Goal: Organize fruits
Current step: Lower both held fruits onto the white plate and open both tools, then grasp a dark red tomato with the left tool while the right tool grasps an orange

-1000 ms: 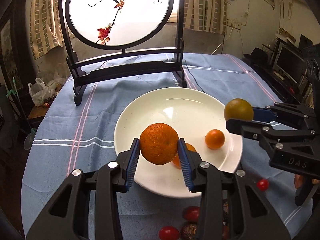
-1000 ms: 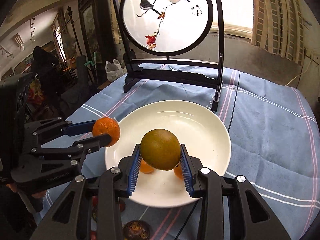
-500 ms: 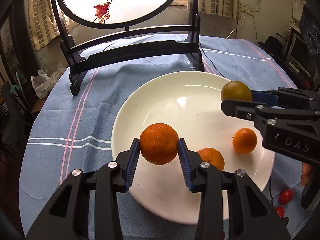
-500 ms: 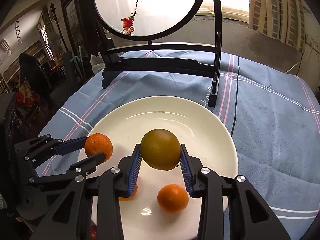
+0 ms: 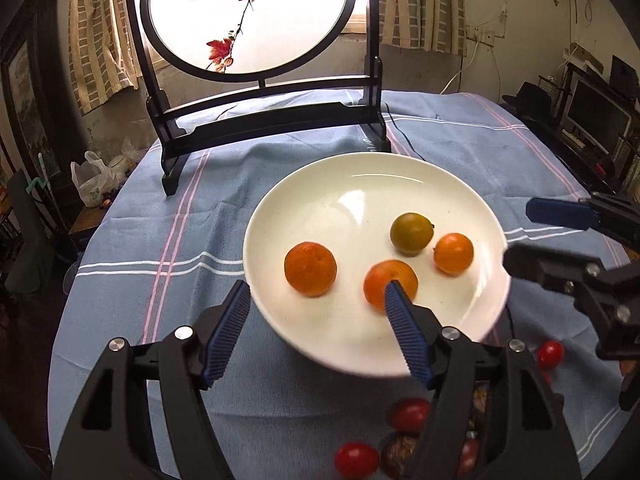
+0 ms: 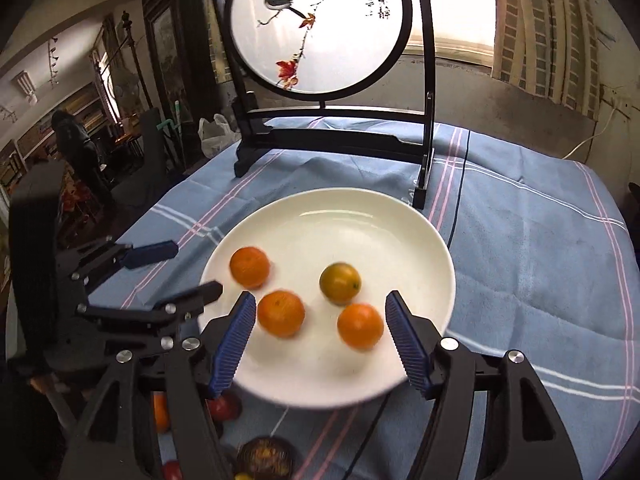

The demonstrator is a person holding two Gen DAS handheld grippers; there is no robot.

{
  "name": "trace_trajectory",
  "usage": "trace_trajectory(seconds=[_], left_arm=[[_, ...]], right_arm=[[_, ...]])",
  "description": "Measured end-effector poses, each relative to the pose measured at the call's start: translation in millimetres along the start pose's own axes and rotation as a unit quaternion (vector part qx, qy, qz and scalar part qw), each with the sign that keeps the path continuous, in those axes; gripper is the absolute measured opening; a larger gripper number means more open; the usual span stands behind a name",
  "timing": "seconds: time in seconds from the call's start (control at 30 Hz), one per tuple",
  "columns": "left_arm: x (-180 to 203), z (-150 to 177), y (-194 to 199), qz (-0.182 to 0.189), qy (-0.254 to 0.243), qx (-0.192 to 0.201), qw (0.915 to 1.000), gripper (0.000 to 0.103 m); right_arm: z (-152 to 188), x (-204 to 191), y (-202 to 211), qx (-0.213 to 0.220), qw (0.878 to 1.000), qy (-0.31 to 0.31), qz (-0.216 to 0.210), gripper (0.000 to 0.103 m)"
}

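A white plate (image 5: pixel 472 196) (image 6: pixel 424 240) on the blue cloth holds three oranges and a green-brown fruit (image 5: pixel 412 234) (image 6: pixel 340 283). The large orange (image 5: pixel 310 268) (image 6: pixel 249 267) lies at the plate's left. Two more oranges (image 5: pixel 390 288) (image 5: pixel 453 253) lie nearer me. My left gripper (image 5: pixel 318 334) is open and empty over the plate's near rim. My right gripper (image 6: pixel 320 344) is open and empty above the near rim; it shows at the right in the left wrist view (image 5: pixel 528 236).
A black-framed round bird screen (image 5: pixel 256 40) (image 6: pixel 328 40) stands behind the plate. Red cherry tomatoes (image 5: pixel 356 460) (image 5: pixel 550 354) and dark round fruits (image 6: pixel 266 458) lie on the cloth in front of the plate. A thin cable (image 6: pixel 456 208) runs along the cloth.
Both grippers opened and drew back. The large orange and the green-brown fruit left the fingers and now lie on the plate.
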State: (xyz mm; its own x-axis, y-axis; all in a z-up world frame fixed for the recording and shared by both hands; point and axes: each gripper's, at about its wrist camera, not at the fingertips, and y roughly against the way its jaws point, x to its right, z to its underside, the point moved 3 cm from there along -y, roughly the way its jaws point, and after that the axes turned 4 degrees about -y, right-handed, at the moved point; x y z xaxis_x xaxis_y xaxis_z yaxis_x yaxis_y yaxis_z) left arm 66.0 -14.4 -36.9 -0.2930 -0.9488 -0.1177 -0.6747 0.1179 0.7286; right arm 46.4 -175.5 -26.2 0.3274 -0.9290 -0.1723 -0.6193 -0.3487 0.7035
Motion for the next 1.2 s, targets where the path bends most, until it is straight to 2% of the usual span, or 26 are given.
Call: trace_trajectory(seconds=[0.2, 0.37, 0.53, 0.57, 0.63, 0.67, 0.8, 0.93, 1.0, 1.17, 1.2], left_arm=[[19.9, 46.0, 58.0, 0.014, -0.032, 0.020, 0.9992, 0.076], [35.7, 82.4, 88.5, 0.025, -0.053, 0.025, 0.9980, 0.079], [50.8, 112.7, 99.6, 0.037, -0.073, 0.011, 0.9966, 0.079], [53.7, 117.1, 100.7, 0.039, -0.077, 0.009, 0.9962, 0.079], [60.7, 127.1, 100.7, 0.048, -0.087, 0.000, 0.9951, 0.079], [65.0, 130.7, 99.6, 0.053, -0.093, -0.005, 0.9942, 0.079], [87.0, 142.0, 87.6, 0.070, -0.121, -0.026, 0.9899, 0.079], [98.5, 141.5, 72.5, 0.078, -0.126, -0.039, 0.9882, 0.079], [99.7, 138.7, 63.7, 0.071, -0.126, -0.043, 0.9886, 0.074], [100.0, 138.2, 43.4, 0.077, -0.118, -0.077, 0.9871, 0.040], [99.4, 139.2, 41.5, 0.073, -0.116, -0.079, 0.9874, 0.039]], right_arm=[[93.4, -27.3, 53.0, -0.038, 0.998, 0.037, -0.023, 0.072], [152.3, -46.7, 52.2, -0.091, 0.994, 0.051, -0.030, 0.072], [164.3, -49.4, 31.0, -0.121, 0.991, 0.030, -0.038, 0.070], [164.3, -49.4, 27.8, -0.122, 0.991, 0.027, -0.042, 0.065], [164.7, -52.4, 22.6, -0.128, 0.990, 0.031, -0.054, 0.040], [165.2, -54.1, 23.0, -0.124, 0.990, 0.036, -0.059, 0.038], [167.6, -52.5, 31.2, -0.117, 0.990, 0.042, -0.065, 0.037], [168.3, -36.7, 53.0, -0.102, 0.993, 0.032, -0.053, 0.037], [168.0, -29.3, 61.3, -0.095, 0.994, 0.023, -0.048, 0.037], [169.6, -20.6, 67.7, -0.090, 0.995, 0.015, -0.050, 0.037], [170.0, -20.6, 67.7, -0.089, 0.995, 0.015, -0.051, 0.037]])
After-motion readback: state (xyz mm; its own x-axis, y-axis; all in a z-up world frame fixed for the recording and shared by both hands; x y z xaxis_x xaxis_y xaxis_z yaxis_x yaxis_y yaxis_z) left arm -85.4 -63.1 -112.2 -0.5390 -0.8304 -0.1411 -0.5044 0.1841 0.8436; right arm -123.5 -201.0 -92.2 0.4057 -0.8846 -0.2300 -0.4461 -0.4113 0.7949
